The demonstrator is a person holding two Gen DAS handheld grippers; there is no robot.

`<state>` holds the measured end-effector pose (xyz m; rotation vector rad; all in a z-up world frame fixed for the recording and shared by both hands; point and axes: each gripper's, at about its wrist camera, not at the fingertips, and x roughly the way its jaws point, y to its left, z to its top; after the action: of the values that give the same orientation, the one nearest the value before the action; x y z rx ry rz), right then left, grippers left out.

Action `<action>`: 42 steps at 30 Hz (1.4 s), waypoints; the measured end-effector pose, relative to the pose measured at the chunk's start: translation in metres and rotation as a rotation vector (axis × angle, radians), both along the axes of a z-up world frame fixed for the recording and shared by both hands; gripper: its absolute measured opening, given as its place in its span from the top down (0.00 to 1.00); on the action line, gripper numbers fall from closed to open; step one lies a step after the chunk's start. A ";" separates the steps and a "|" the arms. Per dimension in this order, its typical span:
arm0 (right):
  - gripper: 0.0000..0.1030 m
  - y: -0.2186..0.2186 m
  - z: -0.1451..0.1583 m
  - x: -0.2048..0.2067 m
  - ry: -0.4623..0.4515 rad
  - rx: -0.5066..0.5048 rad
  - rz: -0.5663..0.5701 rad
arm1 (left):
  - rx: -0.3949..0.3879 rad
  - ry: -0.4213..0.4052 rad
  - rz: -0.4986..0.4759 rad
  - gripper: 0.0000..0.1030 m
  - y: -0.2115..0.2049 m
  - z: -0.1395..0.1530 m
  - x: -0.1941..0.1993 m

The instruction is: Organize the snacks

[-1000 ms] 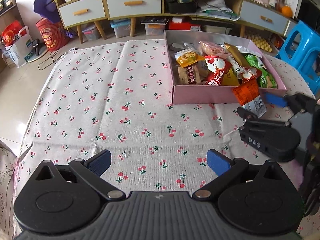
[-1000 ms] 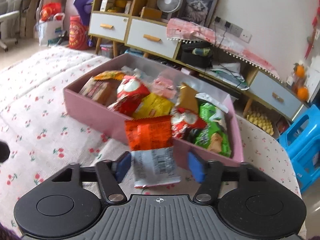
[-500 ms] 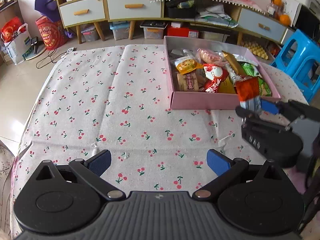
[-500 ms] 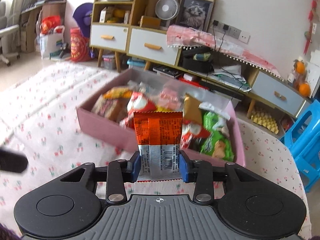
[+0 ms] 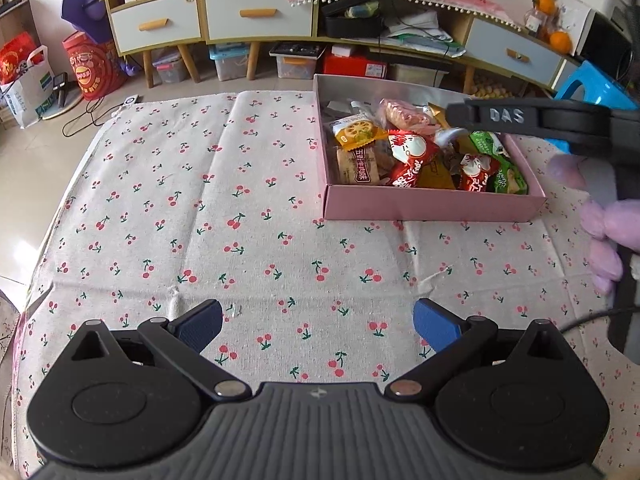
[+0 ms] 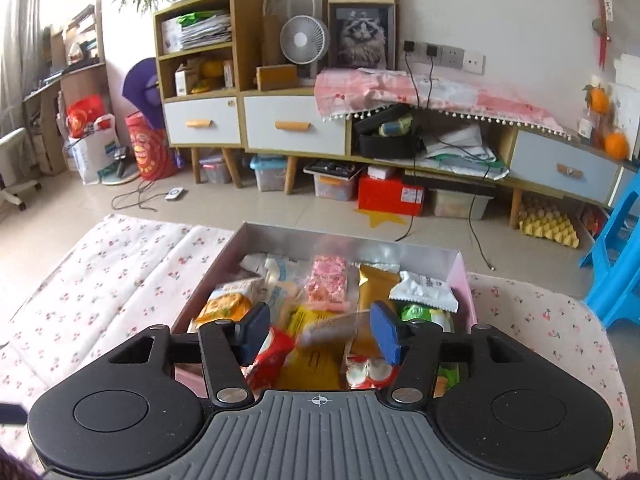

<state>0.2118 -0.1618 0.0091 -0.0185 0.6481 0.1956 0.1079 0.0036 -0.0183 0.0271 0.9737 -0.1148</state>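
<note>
Cherry-print cotton tablecloth (image 5: 248, 208) covers the table; behind it, a low wooden sideboard with white drawers (image 6: 256, 128) lines the wall. Shallow pink cardboard box (image 5: 432, 204) sits at the cloth's far right, crammed with wrapped snacks: a red packet with a cartoon face (image 5: 410, 152), a green crinkled packet (image 5: 502, 160), a pink wafer bar in clear wrap (image 6: 326, 282). Right gripper (image 6: 320, 334) hangs over the box, jaws just opened and apart; a blurred packet (image 6: 328, 328) shows between the blue pads, touching neither, so it looks let go. Left gripper (image 5: 318, 322) hovers over bare cloth near the table's front edge, jaws spread wide, nothing in them.
</note>
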 end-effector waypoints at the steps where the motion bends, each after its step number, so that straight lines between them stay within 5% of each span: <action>1: 0.46 -0.001 0.000 -0.003 0.009 -0.005 0.001 | 0.000 0.000 0.001 0.01 0.000 0.000 0.000; 21: 0.17 -0.037 0.011 -0.094 0.236 0.062 -0.095 | 0.036 -0.037 -0.011 0.01 -0.035 0.006 -0.030; 27: 0.16 -0.039 -0.001 -0.105 0.305 0.064 -0.115 | 0.035 -0.037 0.010 0.01 -0.048 0.008 -0.039; 42: 0.14 -0.052 0.001 -0.112 0.292 0.050 -0.122 | 0.064 -0.045 0.053 0.01 -0.059 0.006 -0.039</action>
<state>0.1001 -0.2140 0.0105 0.0988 0.9321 0.0963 0.0689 -0.0554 -0.0118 0.0628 0.9318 -0.0343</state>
